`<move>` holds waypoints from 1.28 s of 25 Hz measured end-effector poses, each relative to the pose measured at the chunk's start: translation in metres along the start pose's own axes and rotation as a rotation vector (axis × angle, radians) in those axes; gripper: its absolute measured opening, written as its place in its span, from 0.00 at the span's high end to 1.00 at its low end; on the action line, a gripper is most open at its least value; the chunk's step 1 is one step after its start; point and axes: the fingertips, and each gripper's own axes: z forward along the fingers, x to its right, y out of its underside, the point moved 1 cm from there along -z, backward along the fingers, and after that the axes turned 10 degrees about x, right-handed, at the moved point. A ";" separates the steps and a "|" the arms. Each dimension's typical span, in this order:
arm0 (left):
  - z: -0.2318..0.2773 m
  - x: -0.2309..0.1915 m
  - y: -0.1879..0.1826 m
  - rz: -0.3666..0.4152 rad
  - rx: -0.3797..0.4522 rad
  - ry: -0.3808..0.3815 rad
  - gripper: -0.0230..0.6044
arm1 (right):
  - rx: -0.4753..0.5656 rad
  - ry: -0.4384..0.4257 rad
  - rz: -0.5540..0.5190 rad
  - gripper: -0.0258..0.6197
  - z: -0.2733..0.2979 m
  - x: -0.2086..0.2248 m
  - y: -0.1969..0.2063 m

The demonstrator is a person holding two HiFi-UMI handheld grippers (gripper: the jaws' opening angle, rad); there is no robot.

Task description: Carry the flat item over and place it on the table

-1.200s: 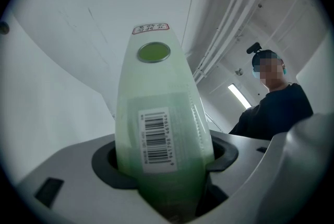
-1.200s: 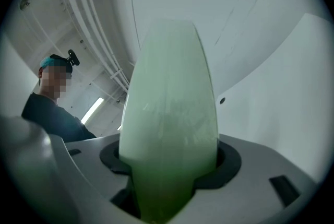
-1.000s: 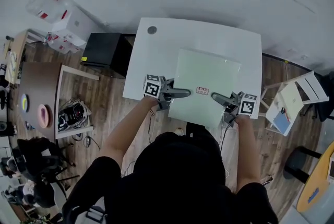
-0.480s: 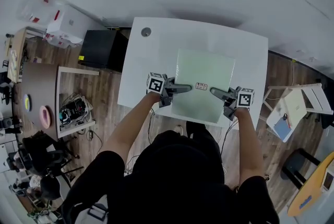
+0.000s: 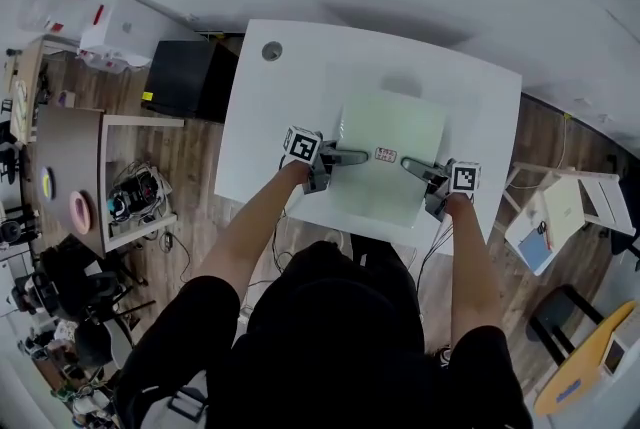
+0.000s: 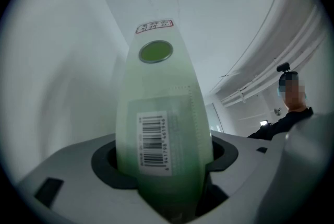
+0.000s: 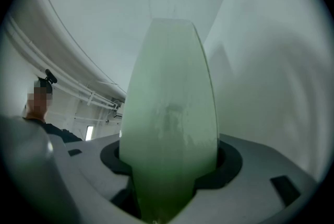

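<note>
Jaws of left gripper [image 5: 362, 157] and right gripper [image 5: 407, 164] clamping pale green flat plastic board [image 5: 390, 132] at 9 and 3 o'clock edges over white tabletop [image 5: 300, 97]; needing level, simultaneous lowering.

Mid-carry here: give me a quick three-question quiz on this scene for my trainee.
1. Fill in: the left gripper and right gripper hold the board over the white ___.
2. The board's barcode shows in which view? A: head view. B: left gripper view. C: right gripper view.
3. True or false: the right gripper is open and empty.

Key
1. table
2. B
3. False: both grippers are clamped on the board.
</note>
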 end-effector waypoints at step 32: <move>-0.002 -0.023 0.016 -0.060 -0.008 -0.174 0.39 | -0.033 0.304 0.096 0.43 -0.031 0.048 0.009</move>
